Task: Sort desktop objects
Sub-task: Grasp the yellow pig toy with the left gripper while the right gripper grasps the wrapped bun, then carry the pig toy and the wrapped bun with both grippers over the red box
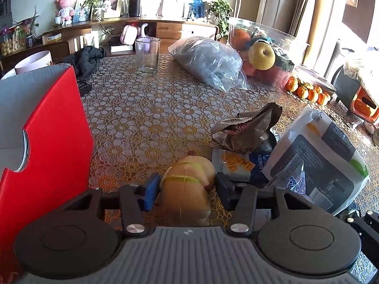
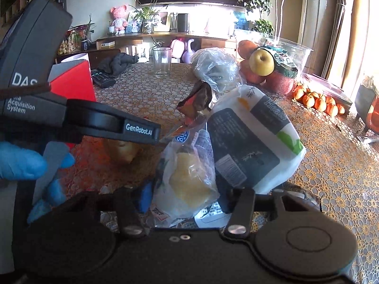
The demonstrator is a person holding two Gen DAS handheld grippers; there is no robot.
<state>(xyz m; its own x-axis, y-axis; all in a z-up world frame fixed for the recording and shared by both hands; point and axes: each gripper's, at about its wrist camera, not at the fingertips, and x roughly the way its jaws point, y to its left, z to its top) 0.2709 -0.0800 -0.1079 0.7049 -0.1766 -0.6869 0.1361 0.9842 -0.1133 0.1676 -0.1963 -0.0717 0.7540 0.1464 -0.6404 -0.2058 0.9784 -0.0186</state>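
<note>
1. Left gripper [image 1: 187,189]: fingers spread either side of a pale, roundish toy-like item w/ green bands [image 1: 189,184]; the blue pad on one side is about touching it, the other finger sits just beside it. Can't tell if it's squeezed or only bracketed.
2. That item rests on the table [image 1: 142,108], near the near edge, just beside the red box [image 1: 54,142] standing at the left side.
3. Right gripper [image 2: 187,197]: fingers spread around a clear plastic bag w/ a yellowish lump inside [image 2: 189,177]; whether it's gripped can't be told.
4. White & dark-grey packet [image 2: 251,142] leans tilted right behind that bag, touching it; crumpled brown wrapper [image 2: 197,101] sits at its far-left corner.
5. Right-wrist view also shows the left gripper's body crossing from the left, held by a blue-gloved hand [image 2: 26,163].
6. Far side of table: empty glass [image 1: 147,55] upright, big grey plastic bag [image 1: 210,61] beside it, clear fruit container [image 1: 260,47] at far right w/ a yellow apple [image 1: 261,55] against its wall.
7. Small oranges [image 1: 308,91] line the right edge.
</note>
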